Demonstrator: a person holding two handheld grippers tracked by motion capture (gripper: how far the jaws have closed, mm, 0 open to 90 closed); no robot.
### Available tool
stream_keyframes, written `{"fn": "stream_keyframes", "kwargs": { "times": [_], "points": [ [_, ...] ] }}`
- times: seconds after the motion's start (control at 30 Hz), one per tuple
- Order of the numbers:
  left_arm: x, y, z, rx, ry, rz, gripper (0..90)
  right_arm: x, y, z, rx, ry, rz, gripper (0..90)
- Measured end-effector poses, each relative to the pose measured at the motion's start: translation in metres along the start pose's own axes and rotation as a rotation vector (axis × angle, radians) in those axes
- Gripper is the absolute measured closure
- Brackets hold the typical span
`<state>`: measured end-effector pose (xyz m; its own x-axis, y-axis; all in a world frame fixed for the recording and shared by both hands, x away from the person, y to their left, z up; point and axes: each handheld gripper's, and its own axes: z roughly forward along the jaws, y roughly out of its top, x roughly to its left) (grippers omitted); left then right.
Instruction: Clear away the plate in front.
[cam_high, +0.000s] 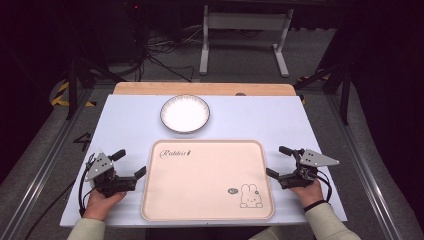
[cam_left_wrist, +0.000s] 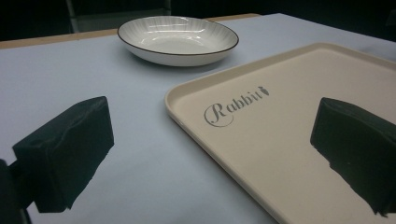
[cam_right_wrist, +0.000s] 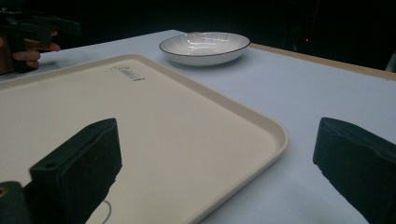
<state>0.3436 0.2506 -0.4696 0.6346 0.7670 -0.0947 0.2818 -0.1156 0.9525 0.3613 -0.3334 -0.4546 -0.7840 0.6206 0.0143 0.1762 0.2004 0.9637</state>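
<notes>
Both claws (spread, empty) flank tray (cam_high: 207, 180).

A cream rectangular tray (cam_high: 207, 180) with rounded corners and a low raised rim lies flat on the tabletop (cam_high: 125, 115), nearest the person. The word "Rabbit" is printed near its far left corner and a small rabbit drawing sits near its near right corner. Beyond its far edge, apart from it, stands a white ribbed shallow bowl (cam_high: 185, 113) with a dark rim, upright.
</notes>
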Motion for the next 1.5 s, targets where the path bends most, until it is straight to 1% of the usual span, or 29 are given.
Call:
{"fn": "stream_keyframes", "kwargs": {
  "times": [0.03,0.1,0.17,0.2,0.23,0.3,0.33,0.43,0.5,0.53,0.63,0.67,0.7,0.73,0.77,0.8,0.87,1.1,1.13,1.23,1.3,1.43,1.47,1.5],
  "points": [
    [0.0,0.0,0.0,-0.009,0.011,-0.019,0.4,0.0,0.0,0.0,0.001,0.0,0.001,1.4],
    [0.003,0.0,-0.002,-0.008,-0.018,-0.026,0.4,0.0,0.0,0.0,0.0,-0.002,0.002,1.5],
    [0.003,0.0,-0.003,-0.002,-0.019,-0.025,0.2,0.0,0.0,0.0,0.0,-0.003,0.003,1.5],
    [0.003,0.003,-0.004,0.016,-0.025,-0.017,0.4,0.0,0.0,0.0,0.0,-0.004,0.004,1.5],
    [0.003,0.003,-0.004,0.016,-0.025,-0.017,0.4,0.0,0.0,0.0,0.0,-0.004,0.004,1.5],
    [0.003,0.006,-0.005,0.008,-0.036,-0.021,0.4,0.0,0.0,0.0,0.001,-0.003,0.004,1.5],
    [0.003,0.009,-0.006,-0.003,-0.049,-0.021,0.4,0.0,0.0,0.0,0.0,-0.004,0.004,1.5],
    [0.001,0.017,-0.008,-0.027,-0.059,-0.012,0.3,0.0,0.0,0.0,0.001,-0.006,0.004,1.5],
    [0.0,0.021,-0.008,-0.035,-0.059,-0.01,0.4,0.0,0.0,0.001,0.002,-0.007,0.004,1.6],
    [-0.001,0.024,-0.009,-0.039,-0.067,-0.011,0.4,0.0,0.0,0.001,0.002,-0.006,0.002,1.6],
    [0.0,0.03,-0.009,-0.052,-0.076,-0.033,0.3,0.0,0.0,0.001,0.007,-0.002,0.004,1.7],
    [0.001,0.032,-0.009,-0.066,-0.09,-0.061,0.3,0.0,0.0,0.001,0.007,-0.002,0.004,1.7],
    [0.002,0.036,-0.009,-0.075,-0.087,-0.085,0.3,0.0,0.0,0.001,0.007,-0.003,0.004,1.7],
    [0.002,0.036,-0.009,-0.075,-0.087,-0.085,0.4,0.0,0.0,0.001,0.007,-0.003,0.004,1.7],
    [0.002,0.041,-0.009,-0.079,-0.08,-0.092,0.4,0.0,0.0,0.001,0.01,-0.003,0.003,1.9],
    [0.002,0.041,-0.009,-0.079,-0.08,-0.092,0.4,0.0,0.0,0.001,0.01,-0.003,0.003,1.9],
    [0.002,0.047,-0.007,-0.092,-0.088,-0.09,0.4,0.0,0.0,0.002,0.01,-0.005,0.002,2.0],
    [0.002,0.06,-0.001,-0.094,-0.09,-0.054,0.3,0.0,0.0,0.002,0.015,-0.003,0.0,2.1],
    [0.002,0.061,0.0,-0.104,-0.088,-0.051,0.2,0.0,0.0,0.002,0.015,-0.003,0.001,2.1],
    [0.004,0.065,0.0,-0.12,-0.094,-0.054,0.2,0.0,0.0,0.002,0.016,-0.003,0.0,2.3],
    [0.005,0.066,0.0,-0.119,-0.097,-0.051,0.2,0.0,0.0,0.002,0.018,-0.005,-0.001,2.4],
    [0.006,0.07,0.006,-0.118,-0.103,-0.067,0.2,0.001,0.0,0.003,0.02,-0.006,-0.003,2.6],
    [0.007,0.07,0.008,-0.125,-0.11,-0.08,0.4,0.001,0.0,0.002,0.02,-0.006,-0.001,2.6],
    [0.01,0.07,0.012,-0.128,-0.131,-0.104,0.4,0.001,0.0,0.002,0.02,-0.006,-0.001,2.6]
  ]
}}
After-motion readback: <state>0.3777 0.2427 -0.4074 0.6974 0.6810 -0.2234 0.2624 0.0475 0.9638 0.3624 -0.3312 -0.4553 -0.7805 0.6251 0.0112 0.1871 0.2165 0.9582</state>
